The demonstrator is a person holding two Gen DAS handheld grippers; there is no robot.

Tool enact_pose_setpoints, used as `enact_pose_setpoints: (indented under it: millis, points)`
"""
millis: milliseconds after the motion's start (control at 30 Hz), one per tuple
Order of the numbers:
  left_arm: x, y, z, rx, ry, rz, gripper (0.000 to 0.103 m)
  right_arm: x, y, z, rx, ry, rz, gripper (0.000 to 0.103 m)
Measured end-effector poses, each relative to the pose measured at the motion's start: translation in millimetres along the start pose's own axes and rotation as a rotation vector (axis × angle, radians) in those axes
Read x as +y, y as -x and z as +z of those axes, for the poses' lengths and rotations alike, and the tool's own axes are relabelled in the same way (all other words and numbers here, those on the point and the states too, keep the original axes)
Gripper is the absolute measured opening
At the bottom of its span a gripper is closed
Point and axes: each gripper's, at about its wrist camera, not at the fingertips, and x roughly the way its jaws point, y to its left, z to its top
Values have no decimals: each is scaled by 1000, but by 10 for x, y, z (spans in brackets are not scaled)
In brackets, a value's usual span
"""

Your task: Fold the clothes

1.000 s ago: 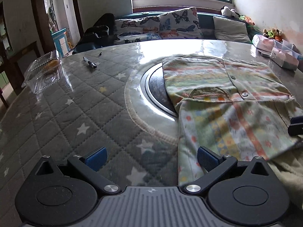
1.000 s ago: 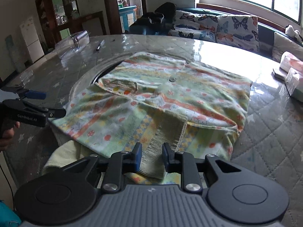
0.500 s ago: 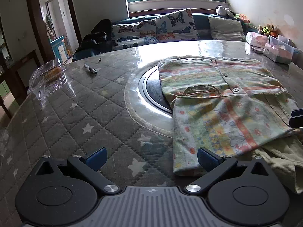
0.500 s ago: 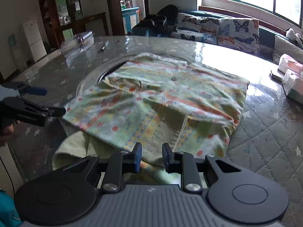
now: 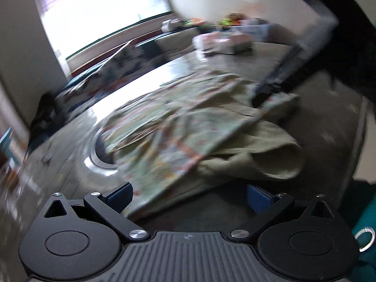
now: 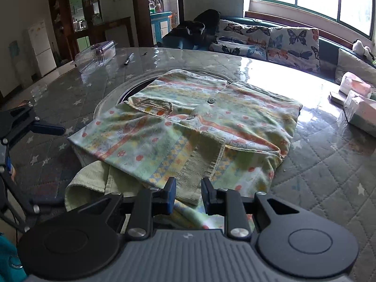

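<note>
The right gripper (image 6: pixel 187 195) pinches the patterned shirt's (image 6: pixel 188 127) ribbed hem. The left gripper (image 5: pixel 189 193) gapes, empty. Only the right view shows the clear plastic box (image 6: pixel 96 52); its contents are unreadable.

Your left gripper (image 5: pixel 189 196) has swung hard and rolled over, so its view is now a tilted blur looking across the shirt (image 5: pixel 178 136) toward your right gripper (image 5: pixel 270 89), jaws wide apart around the shirt's near edge.

Pastel patterned shirt (image 6: pixel 188 127) lies partly folded, rumpled, overlapping a pale green garment (image 6: pixel 87 178)
</note>
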Motion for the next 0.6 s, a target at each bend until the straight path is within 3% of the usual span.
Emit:
enact_pose_setpoints:
  millis: [200,400,533,600]
  points:
    - [-231,-128,80,-67,-114,-62,100,-12,90,-18,-18,0,-15,23]
    - [-281,-209,131,-117,-159,-153,68,-45,151,-36,-24,-2,-29,23]
    - [-194,-246,179,-119,-108,-205,36,-70,173,-43,-24,-3,-33,23]
    - [-133,-234,206,-121,-66,-220,28,-72,185,-49,-22,3,-32,23]
